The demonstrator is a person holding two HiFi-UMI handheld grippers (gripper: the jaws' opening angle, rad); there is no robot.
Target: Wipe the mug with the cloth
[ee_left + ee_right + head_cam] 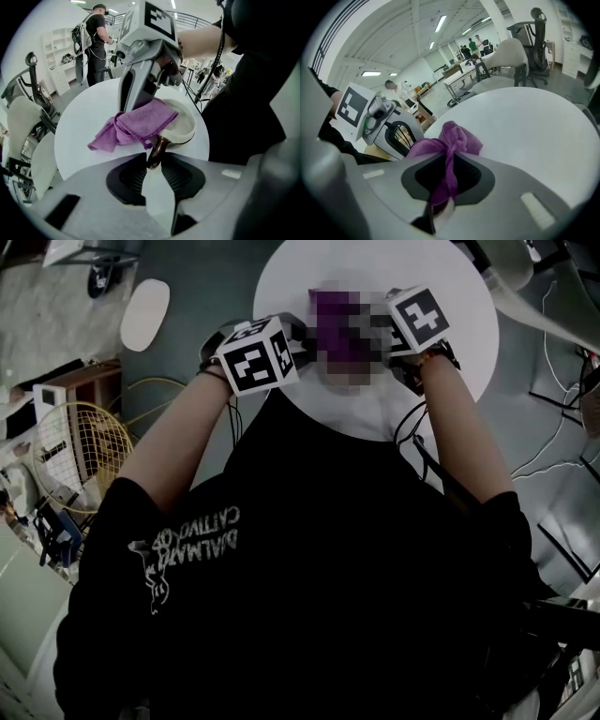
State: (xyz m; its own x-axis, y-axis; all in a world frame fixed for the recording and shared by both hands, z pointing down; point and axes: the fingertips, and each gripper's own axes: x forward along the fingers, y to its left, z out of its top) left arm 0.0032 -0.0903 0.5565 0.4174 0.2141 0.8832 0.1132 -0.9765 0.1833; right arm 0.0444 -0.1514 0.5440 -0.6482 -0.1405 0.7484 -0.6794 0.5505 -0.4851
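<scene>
1. Setting: a round white table, with the person standing at its near edge and both forearms reaching over it. Each gripper carries a marker cube, 1 on the left and 1 on the right.

2. Left gripper: the jaws stand at a narrow gap with the brown handle of the mug between their tips. Both pads appear to bear on the handle, so the mug is held by it.

3. Mug: cream-coloured and tilted, with its open mouth turned towards the right gripper. It is over the near side of the table, between the 2 grippers. Whether its base touches the table cannot be determined.

4. Right gripper: the jaws are closed on the purple cloth, a bunched fold of which is pinched between the pads.

5. Cloth: from the right jaws it spreads over the rim of the mug and lies against its mouth. A loose end trails down on the far side towards the table.

6. Surroundings: an office chair stands beyond the table. A second person stands well apart in the background.
</scene>
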